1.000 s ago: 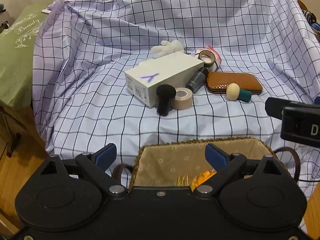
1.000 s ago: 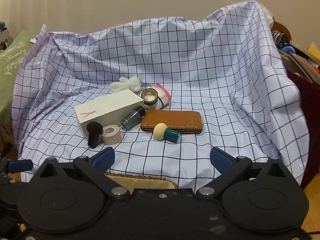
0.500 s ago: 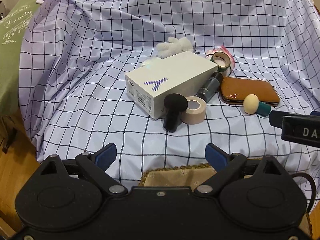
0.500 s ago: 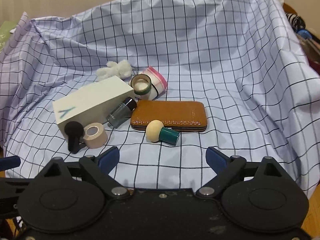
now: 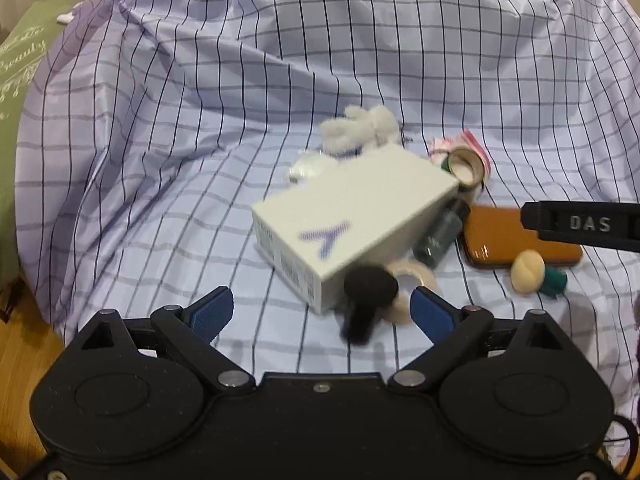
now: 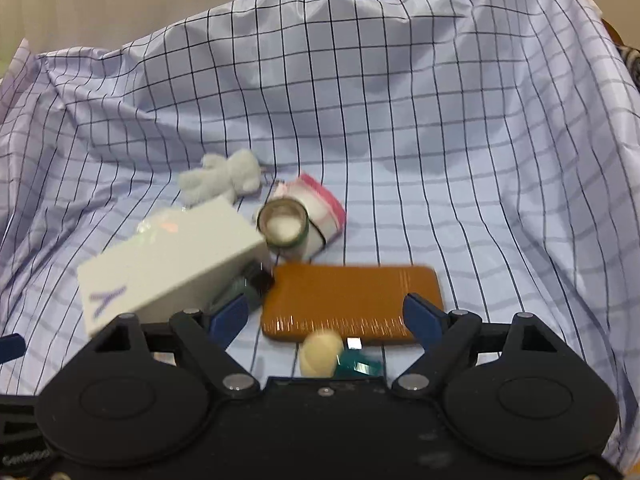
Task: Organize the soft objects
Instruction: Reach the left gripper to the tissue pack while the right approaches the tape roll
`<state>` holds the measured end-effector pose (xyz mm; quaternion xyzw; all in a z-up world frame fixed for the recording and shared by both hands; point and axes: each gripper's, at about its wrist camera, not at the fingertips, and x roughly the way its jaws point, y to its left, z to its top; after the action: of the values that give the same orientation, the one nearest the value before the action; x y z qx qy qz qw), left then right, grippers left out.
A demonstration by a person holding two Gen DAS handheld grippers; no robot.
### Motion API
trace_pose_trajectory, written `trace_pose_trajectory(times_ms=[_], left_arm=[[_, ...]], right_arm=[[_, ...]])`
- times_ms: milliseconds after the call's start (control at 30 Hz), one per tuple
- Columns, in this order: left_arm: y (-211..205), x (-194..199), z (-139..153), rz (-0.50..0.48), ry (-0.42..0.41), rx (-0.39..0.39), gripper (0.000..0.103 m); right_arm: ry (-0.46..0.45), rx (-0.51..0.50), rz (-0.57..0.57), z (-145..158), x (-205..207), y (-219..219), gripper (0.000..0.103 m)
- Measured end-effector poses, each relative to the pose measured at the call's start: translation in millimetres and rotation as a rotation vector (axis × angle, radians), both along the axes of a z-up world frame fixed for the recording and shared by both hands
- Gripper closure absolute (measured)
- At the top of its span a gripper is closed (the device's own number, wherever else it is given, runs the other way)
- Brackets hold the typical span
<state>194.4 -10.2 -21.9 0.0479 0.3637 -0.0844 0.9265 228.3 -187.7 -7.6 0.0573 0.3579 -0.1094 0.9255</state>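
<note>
Both grippers now closer to the pile vs earlier; basket gone from view. Left gripper [image 5: 320, 312] fingers spread, empty, black sponge [image 5: 368, 296] just ahead. Right gripper [image 6: 324, 320] fingers spread, just been closing, nothing pinched; beige puff [image 6: 320, 352] between them, in front of brown case [image 6: 352, 300]. Plush toy [image 6: 224, 176] behind white box [image 6: 172, 268].

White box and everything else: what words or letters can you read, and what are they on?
"Y": a purple sign like this letter on top of the white box.
"DAS": white letters on the black bar of the right gripper, at the right edge of the left wrist view.
"Beauty": pale curly script on the green cushion, cut by the edge and partly guessed.
Small print on the white box's end: too blurred to read.
</note>
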Motion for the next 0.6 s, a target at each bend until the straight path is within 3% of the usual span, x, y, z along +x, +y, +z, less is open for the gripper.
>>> trace_pose_trajectory(times_ms=[367, 600], left_arm=[[8, 70, 15, 0.019, -0.028, -0.016, 0.010], [12, 111, 15, 0.032, -0.004, -0.028, 0.010]], right_arm=[[-0.006, 0.060, -0.041, -17, 62, 0, 0.025], [-0.005, 0.091, -0.076, -28, 91, -6, 0.030]])
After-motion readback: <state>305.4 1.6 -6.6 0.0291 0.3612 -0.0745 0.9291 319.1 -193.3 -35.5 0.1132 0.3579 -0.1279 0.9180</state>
